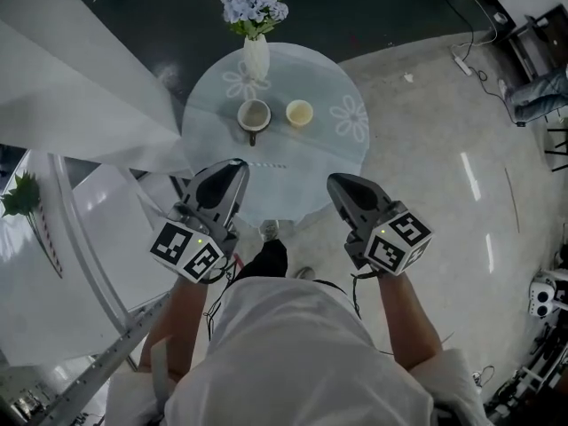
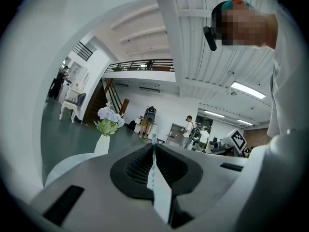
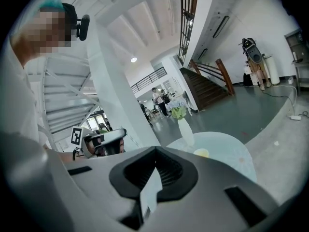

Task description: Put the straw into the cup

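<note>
A grey mug (image 1: pixel 254 115) and a small yellow cup (image 1: pixel 299 112) stand on the round glass table (image 1: pixel 306 162) in front of a white vase (image 1: pixel 256 57) of flowers. My left gripper (image 1: pixel 240 164) is shut on a thin green-striped straw (image 1: pixel 269 164), which pokes out rightwards over the table's near part. In the left gripper view the straw (image 2: pixel 153 161) stands up between the closed jaws with white wrapper paper (image 2: pixel 162 197) below it. My right gripper (image 1: pixel 334 181) is shut on a white scrap of paper (image 3: pixel 149 191), off to the right of the straw and near the table's front edge.
A white stair structure (image 1: pixel 80 105) runs along the left, with a potted plant (image 1: pixel 18 195) beside it. The table's foot (image 1: pixel 269 230) stands close to the person's shoe. Cables and equipment (image 1: pixel 475 56) lie on the floor at the upper right. Several people (image 2: pixel 147 120) stand far off in the hall.
</note>
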### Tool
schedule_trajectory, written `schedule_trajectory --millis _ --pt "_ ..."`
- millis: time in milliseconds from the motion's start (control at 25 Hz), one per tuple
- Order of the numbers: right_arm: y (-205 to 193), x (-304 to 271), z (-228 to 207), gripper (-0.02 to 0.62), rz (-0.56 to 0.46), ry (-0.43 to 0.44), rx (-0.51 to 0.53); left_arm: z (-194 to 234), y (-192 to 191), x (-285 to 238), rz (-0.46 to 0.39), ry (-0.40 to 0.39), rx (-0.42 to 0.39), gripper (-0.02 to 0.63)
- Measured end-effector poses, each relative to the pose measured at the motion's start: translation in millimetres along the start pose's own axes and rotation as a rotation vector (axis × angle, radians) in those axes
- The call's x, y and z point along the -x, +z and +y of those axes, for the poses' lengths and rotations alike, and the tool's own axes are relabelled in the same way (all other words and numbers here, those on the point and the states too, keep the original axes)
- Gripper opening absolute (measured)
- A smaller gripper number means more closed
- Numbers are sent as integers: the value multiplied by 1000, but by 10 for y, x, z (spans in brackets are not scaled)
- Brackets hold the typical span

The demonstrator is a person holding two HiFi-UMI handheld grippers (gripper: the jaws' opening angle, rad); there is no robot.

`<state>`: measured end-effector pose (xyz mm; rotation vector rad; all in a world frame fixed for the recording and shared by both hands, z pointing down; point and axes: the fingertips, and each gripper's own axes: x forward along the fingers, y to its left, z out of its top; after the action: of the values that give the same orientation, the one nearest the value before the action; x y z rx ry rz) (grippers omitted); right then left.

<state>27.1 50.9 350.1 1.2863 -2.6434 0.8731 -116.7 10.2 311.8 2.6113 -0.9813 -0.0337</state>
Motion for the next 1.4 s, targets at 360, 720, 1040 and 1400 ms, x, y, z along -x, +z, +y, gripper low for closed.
schedule_trajectory --millis 360,720,1040,1400 --pt "212 -424 -210 20 -1 -37 -22 504 197 -307 1 -11 14 37" --pt "436 -740 -331 20 -7 -67 -21 766 309 -463 21 -50 20 37" --pt "508 -880 -451 20 2 -67 -17 920 304 -626 21 -49 31 37" --pt "518 -1011 -849 20 44 -23 -41 1019 208 -1000 31 -1 42 37"
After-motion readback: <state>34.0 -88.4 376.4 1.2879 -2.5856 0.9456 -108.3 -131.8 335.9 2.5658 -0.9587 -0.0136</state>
